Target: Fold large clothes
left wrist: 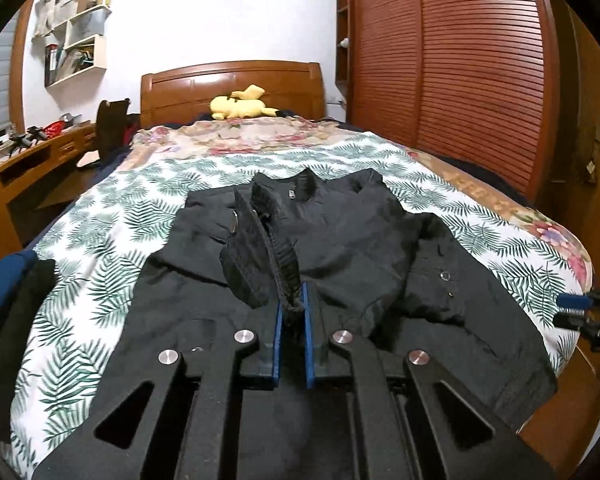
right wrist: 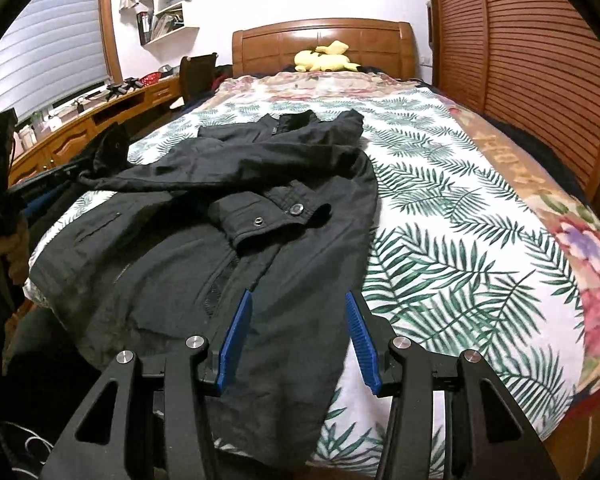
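Observation:
A black jacket [left wrist: 340, 248] lies spread on the leaf-print bedspread [left wrist: 100, 240]. My left gripper [left wrist: 292, 304] is shut on the jacket's left sleeve cuff [left wrist: 252, 256] and holds it raised over the jacket's middle. In the right wrist view the jacket [right wrist: 228, 184] lies with one sleeve folded across its chest, the snap-button cuff [right wrist: 276, 216] on top. My right gripper [right wrist: 300, 304] is open and empty, hovering over the jacket's lower right hem. The left gripper [right wrist: 112, 148] shows at the left there, with the sleeve in it.
A yellow plush toy [left wrist: 240, 106] lies by the wooden headboard [left wrist: 232, 84]. A wooden desk [left wrist: 24, 160] with clutter runs along the left, with a chair [left wrist: 110, 128] beside it. A slatted wardrobe [left wrist: 460, 72] stands at the right. The bed's foot edge is near me.

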